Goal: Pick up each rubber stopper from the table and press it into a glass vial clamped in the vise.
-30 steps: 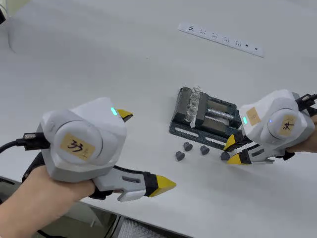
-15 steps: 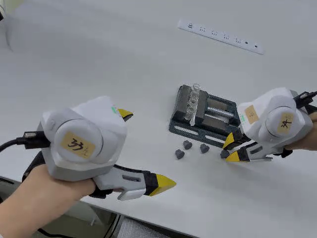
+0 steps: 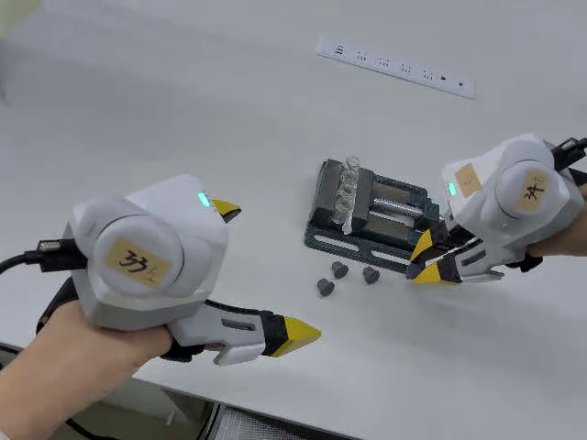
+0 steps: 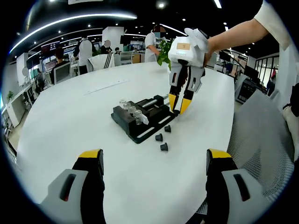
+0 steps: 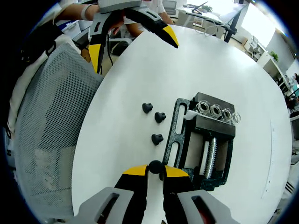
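The right gripper is pinching one rubber stopper between its nearly closed yellow tips, hovering right by the base of the vise, where the glass vials are standing in a row in the clamp. Three more stoppers are lying on the table just beside the vise. The left gripper is hanging wide open with nothing in it, well apart from all that.

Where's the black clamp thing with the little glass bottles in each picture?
Head view: the vise sits right of centre.
Left gripper view: vise near the middle.
Right gripper view: vise just right of centre.
Shared landmark: three loose rubber stoppers beside its base.
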`<state>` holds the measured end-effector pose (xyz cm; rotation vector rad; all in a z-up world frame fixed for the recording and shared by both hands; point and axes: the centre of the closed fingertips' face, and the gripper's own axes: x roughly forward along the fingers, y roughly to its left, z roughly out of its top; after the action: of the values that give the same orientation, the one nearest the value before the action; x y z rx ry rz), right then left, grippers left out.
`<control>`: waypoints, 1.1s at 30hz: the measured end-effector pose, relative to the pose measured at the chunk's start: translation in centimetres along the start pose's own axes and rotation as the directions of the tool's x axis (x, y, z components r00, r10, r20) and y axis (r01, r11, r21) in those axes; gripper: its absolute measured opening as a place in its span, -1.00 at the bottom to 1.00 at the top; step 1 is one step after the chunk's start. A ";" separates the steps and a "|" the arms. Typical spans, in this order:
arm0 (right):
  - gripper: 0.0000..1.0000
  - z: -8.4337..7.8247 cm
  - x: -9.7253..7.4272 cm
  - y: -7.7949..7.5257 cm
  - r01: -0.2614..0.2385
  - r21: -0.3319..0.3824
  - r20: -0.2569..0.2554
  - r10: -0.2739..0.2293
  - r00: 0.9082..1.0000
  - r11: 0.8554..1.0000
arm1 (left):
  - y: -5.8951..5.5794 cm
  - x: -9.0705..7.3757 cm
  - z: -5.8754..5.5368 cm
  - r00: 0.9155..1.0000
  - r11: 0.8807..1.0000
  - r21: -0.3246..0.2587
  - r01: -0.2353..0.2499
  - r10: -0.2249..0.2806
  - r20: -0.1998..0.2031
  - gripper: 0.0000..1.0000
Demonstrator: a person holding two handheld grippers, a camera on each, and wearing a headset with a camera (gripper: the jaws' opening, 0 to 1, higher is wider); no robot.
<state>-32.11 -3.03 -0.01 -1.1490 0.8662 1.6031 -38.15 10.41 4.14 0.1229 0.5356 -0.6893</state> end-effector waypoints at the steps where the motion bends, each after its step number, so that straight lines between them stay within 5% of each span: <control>1: -0.85 0.2 -0.4 -0.3 0.002 0.008 0.006 -0.002 1.000 1.000 | 0.0 0.1 0.1 1.000 1.000 0.001 0.001 -0.001 0.000 0.79; 19: -0.85 3.5 -5.0 -5.9 0.006 -0.060 -0.009 -0.006 1.000 0.998 | 0.6 0.5 0.8 1.000 1.000 0.010 0.002 -0.002 0.000 0.78; 26: -0.86 4.9 -5.2 -8.9 0.016 -0.075 -0.015 -0.017 1.000 0.997 | 0.8 0.6 0.7 1.000 1.000 0.008 0.005 -0.005 -0.003 0.77; 33: -0.86 6.0 -4.8 -10.0 0.008 -0.114 -0.032 -0.012 0.999 0.993 | 1.0 0.7 0.7 1.000 1.000 0.003 0.004 -0.004 -0.003 0.76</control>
<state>-23.72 4.04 6.27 -1.2606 0.7973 1.6466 -36.81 10.61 4.29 0.1253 0.5379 -0.6939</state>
